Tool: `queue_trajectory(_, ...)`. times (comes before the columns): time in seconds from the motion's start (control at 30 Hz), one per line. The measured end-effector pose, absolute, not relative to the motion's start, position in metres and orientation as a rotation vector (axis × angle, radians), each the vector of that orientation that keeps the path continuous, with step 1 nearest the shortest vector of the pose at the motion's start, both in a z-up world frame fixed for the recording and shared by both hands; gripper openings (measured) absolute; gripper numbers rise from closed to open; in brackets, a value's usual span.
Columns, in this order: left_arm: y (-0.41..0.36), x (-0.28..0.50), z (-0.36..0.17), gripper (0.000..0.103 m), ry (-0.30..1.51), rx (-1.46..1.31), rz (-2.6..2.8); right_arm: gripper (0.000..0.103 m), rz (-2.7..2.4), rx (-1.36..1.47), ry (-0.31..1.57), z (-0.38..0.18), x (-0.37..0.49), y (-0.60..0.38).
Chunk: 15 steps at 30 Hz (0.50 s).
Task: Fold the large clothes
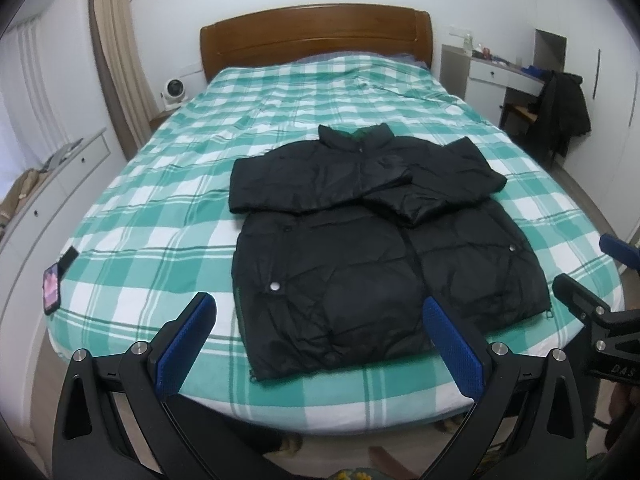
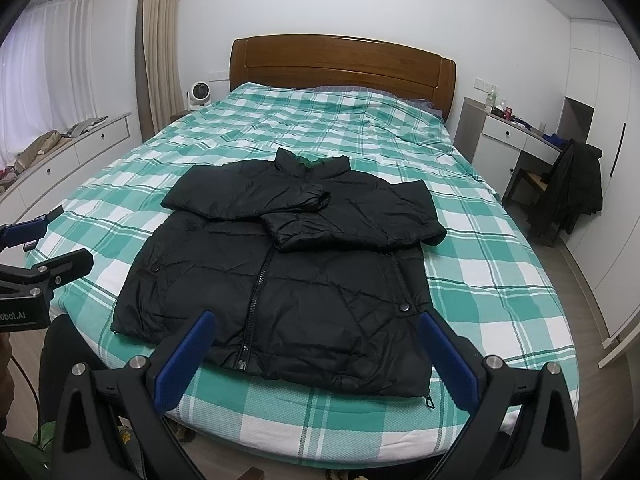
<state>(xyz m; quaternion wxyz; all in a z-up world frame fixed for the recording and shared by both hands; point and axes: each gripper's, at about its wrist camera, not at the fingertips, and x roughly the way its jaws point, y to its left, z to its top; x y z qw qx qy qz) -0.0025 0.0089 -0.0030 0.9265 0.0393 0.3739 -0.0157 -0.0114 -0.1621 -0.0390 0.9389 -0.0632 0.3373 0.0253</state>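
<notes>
A black jacket [image 1: 384,248] lies flat and face up on the green-and-white checked bed [image 1: 160,184], zipped, with its collar toward twelve o'clock, near the wooden headboard [image 1: 316,40], and its hem at the six o'clock edge of the mattress. Both sleeves are folded across the chest, their cuffs meeting just beside the zip. The left gripper [image 1: 320,312] hangs above the foot of the bed at six o'clock, its blue-padded fingers spread wide and holding nothing, the jacket's hem showing between them. The right gripper [image 2: 316,330] hangs the same way at six o'clock in its own view, spread wide and empty over the hem near the zip's lower end. A phone [image 1: 52,288] rests on the bed's edge at nine o'clock from the jacket, well apart from it. At two o'clock stands a white desk [image 2: 516,136] with a dark coat [image 2: 576,188] draped over a chair.
</notes>
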Motion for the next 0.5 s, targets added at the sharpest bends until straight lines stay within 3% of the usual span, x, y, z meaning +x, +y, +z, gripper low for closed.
queue_trajectory(0.5,0.0078,-0.0006,-0.0074,0.103,0.785,0.083,-0.041,0.103,0.051,-0.127,0.695,-0.0418,-0.0121,-0.1611)
